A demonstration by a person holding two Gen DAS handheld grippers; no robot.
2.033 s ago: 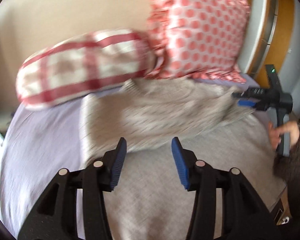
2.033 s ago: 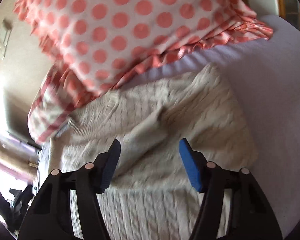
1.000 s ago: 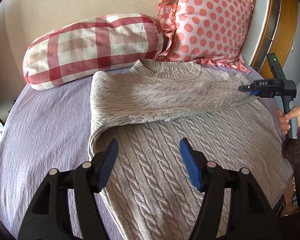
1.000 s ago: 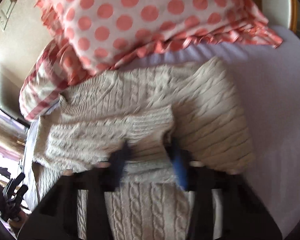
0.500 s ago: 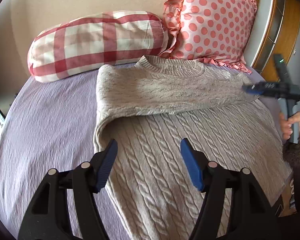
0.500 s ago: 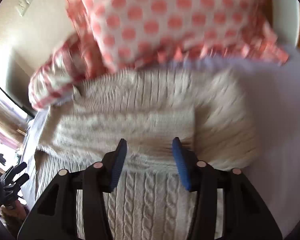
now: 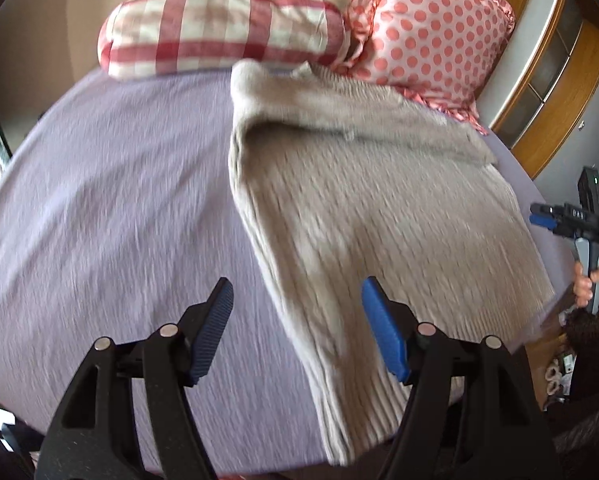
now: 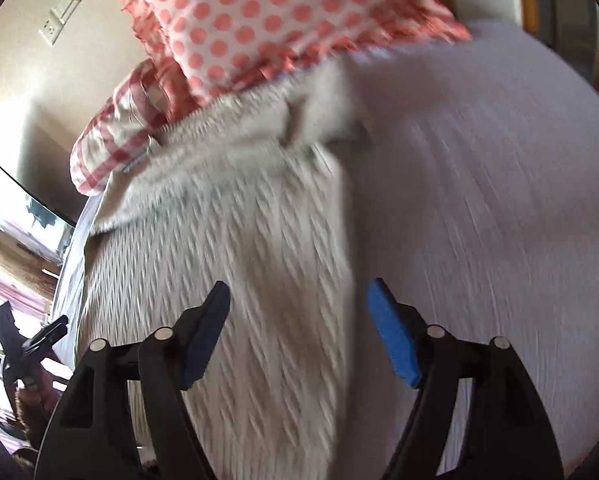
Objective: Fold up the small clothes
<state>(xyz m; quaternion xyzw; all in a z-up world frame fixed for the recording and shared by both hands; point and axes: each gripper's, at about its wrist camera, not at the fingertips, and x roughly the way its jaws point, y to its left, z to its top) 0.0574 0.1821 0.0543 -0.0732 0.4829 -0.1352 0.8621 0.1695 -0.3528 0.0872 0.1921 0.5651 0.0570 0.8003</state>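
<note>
A grey cable-knit sweater (image 7: 363,200) lies flat on the lilac bed sheet (image 7: 111,216), collar toward the pillows, both sleeves folded across its chest. My left gripper (image 7: 297,324) is open and empty above the sweater's left side edge near the hem. My right gripper (image 8: 299,328) is open and empty above the sweater's (image 8: 239,264) right side edge. The right gripper also shows at the far right of the left wrist view (image 7: 543,220), held off the bed's edge. Both views are motion-blurred.
A red-and-white check bolster (image 7: 219,32) and a pink polka-dot pillow (image 7: 431,28) lie against the wall behind the collar. A wooden cabinet (image 7: 559,92) stands to the right. The bed's front edge is just below both grippers.
The right gripper let go of the sleeve it had laid across the chest, opened, and pulled back toward the hem. The left gripper also drew back and swung left.
</note>
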